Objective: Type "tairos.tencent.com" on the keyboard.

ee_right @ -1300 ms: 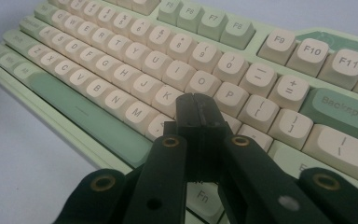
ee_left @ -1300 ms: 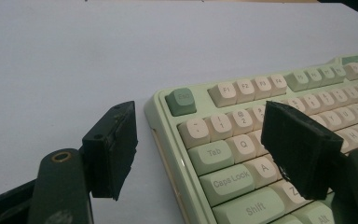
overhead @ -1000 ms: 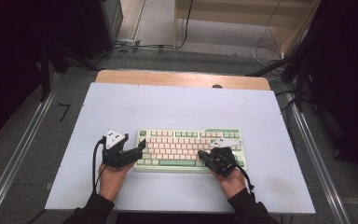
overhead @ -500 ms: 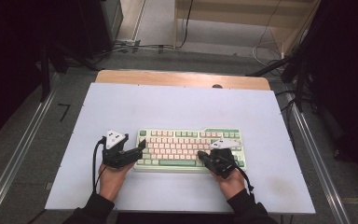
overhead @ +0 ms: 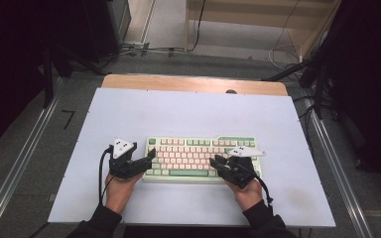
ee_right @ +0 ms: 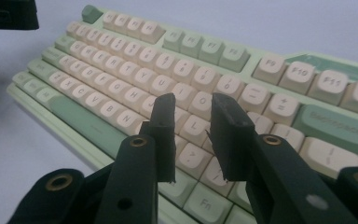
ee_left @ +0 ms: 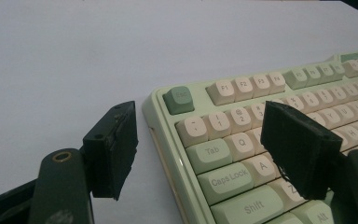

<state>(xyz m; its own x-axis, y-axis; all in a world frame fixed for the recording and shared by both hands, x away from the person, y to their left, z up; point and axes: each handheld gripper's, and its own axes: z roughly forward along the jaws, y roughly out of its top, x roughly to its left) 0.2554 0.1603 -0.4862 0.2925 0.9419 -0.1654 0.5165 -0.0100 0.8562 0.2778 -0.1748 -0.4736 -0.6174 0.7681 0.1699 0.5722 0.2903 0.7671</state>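
Observation:
A pale green keyboard point(overhead: 201, 156) with cream and green keys lies near the front of the white table point(overhead: 193, 114). My left gripper point(overhead: 148, 158) is at the keyboard's left end. In the left gripper view it point(ee_left: 198, 126) stands wide open, one jaw over the bare table and the other above the keys near Q and A, with the keyboard's left edge point(ee_left: 161, 140) between them. My right gripper point(overhead: 221, 163) hovers over the right half of the keys. Its jaws point(ee_right: 192, 105) are narrowly apart above the keys near L, with nothing between them.
A wooden strip point(overhead: 193, 83) runs along the table's far edge. Metal rails point(overhead: 337, 163) flank the table on both sides, and cables lie on the floor beyond. The wide far half of the white table lies beyond the keyboard.

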